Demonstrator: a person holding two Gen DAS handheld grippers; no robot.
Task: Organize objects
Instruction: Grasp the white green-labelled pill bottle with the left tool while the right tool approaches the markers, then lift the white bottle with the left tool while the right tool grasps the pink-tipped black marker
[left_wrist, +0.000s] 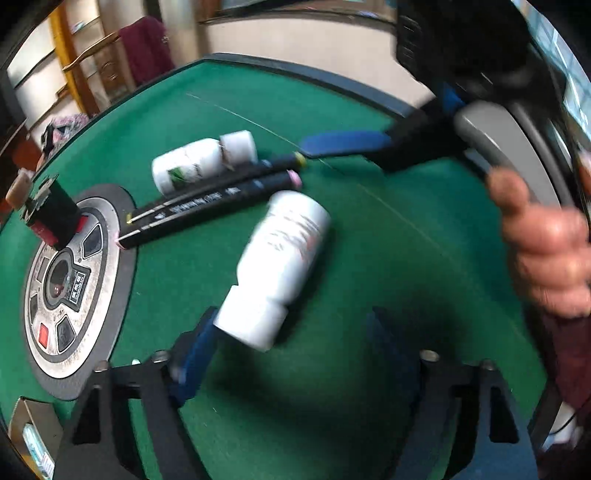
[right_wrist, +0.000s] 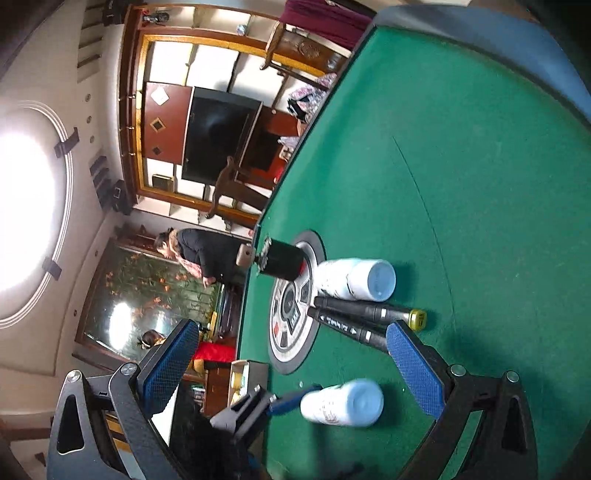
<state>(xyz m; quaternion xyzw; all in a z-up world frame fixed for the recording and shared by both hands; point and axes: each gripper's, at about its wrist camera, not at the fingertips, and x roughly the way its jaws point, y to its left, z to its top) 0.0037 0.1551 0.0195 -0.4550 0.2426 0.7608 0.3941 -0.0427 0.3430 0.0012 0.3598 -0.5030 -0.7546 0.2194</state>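
Observation:
Two white bottles and two black markers lie on the green table. The near bottle (left_wrist: 280, 266) lies on its side, its cap end between my left gripper's (left_wrist: 295, 328) open fingers, nearest the left finger (left_wrist: 195, 354); it also shows in the right wrist view (right_wrist: 341, 402). The far bottle (left_wrist: 203, 160) (right_wrist: 354, 278) lies beside the markers (left_wrist: 214, 201) (right_wrist: 362, 321). My right gripper (right_wrist: 291, 354) is open and empty, rolled on its side, one finger (right_wrist: 415, 363) by the markers' caps. In the left wrist view its finger (left_wrist: 343, 144) nears the yellow-tipped marker.
A round metal control panel (left_wrist: 70, 284) (right_wrist: 291, 321) sits in the table's centre with a black cylinder (left_wrist: 53, 214) (right_wrist: 280, 258) standing on its edge. The table's dark padded rim (left_wrist: 332, 81) curves behind. A hand (left_wrist: 543, 236) holds the right gripper.

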